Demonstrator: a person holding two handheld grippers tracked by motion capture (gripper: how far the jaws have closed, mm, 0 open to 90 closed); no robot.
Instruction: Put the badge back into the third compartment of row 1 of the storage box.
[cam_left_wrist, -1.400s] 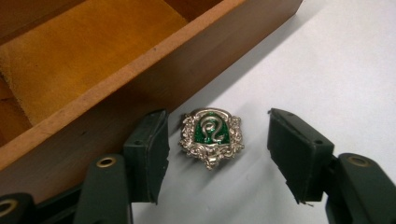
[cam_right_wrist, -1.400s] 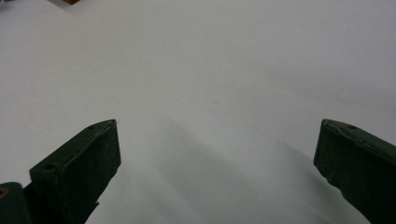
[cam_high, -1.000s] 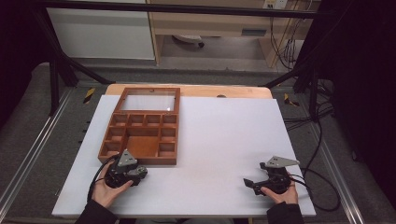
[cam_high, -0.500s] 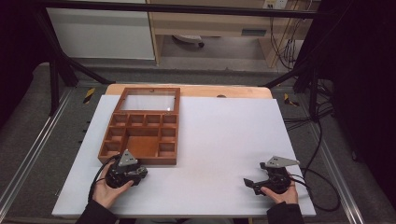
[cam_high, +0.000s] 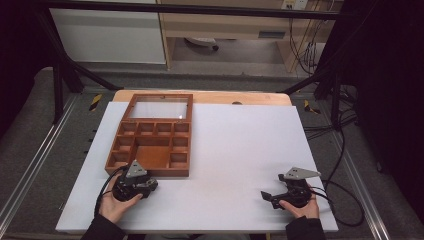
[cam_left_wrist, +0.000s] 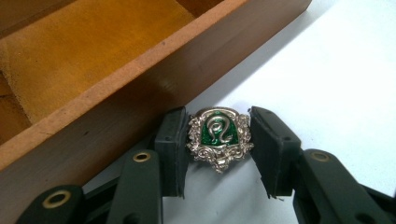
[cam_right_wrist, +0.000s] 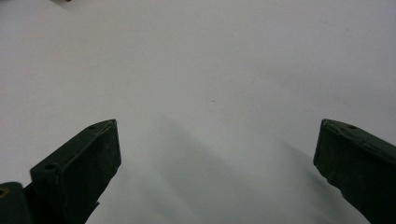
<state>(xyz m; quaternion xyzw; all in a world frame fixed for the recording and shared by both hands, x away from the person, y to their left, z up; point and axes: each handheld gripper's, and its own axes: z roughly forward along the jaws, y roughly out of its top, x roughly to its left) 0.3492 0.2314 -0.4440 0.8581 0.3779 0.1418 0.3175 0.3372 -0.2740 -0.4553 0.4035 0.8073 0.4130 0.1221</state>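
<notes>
Item under handling: a silver crest badge (cam_left_wrist: 219, 138) with a green enamel face bearing a serpent. It sits pinched between the two black jaws of the left gripper (cam_left_wrist: 218, 149), just beside the near outer wall of the wooden compartment tray (cam_left_wrist: 140, 88), above the white counter (cam_high: 240, 150). In the high view the left gripper (cam_high: 134, 184) lies at 7 o'clock on the counter, at the tray's (cam_high: 150, 172) near edge. The right gripper (cam_high: 287, 194) rests at 5 o'clock, jaws spread wide, nothing between them
</notes>
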